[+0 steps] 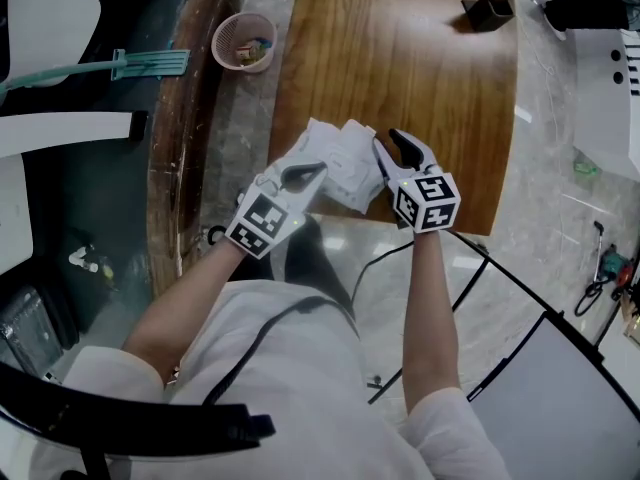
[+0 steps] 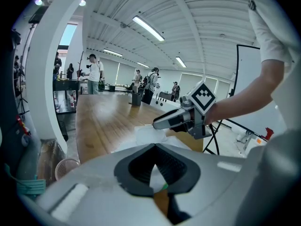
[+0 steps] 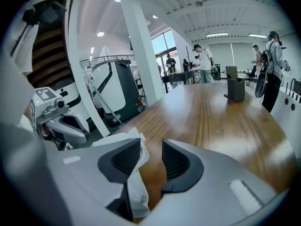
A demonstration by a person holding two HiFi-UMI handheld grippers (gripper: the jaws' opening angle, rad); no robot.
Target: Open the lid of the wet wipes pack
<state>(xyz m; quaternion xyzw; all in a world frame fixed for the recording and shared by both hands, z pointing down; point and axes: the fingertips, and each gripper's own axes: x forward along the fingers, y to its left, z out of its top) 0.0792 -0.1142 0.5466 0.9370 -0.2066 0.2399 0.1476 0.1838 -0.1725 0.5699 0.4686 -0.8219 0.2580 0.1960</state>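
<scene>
The white wet wipes pack [image 1: 340, 163] lies crumpled near the front edge of the wooden table [image 1: 400, 58]. My left gripper [image 1: 318, 172] comes at it from the left. In the left gripper view its jaws [image 2: 154, 147] meet at the tips, with the white pack [image 2: 146, 134] pinched between the pads. My right gripper [image 1: 390, 146] sits at the pack's right side. Its jaws [image 3: 150, 145] stand apart and show bare wood between them. The pack [image 3: 120, 139] lies against the left jaw, and no pad presses on it.
A pink basket [image 1: 245, 40] stands on the floor left of the table. A dark holder box [image 1: 490, 6] sits at the table's far right corner. A teal long-handled tool [image 1: 120, 65] lies at the left. Cables run over the floor below. People stand far off in the room.
</scene>
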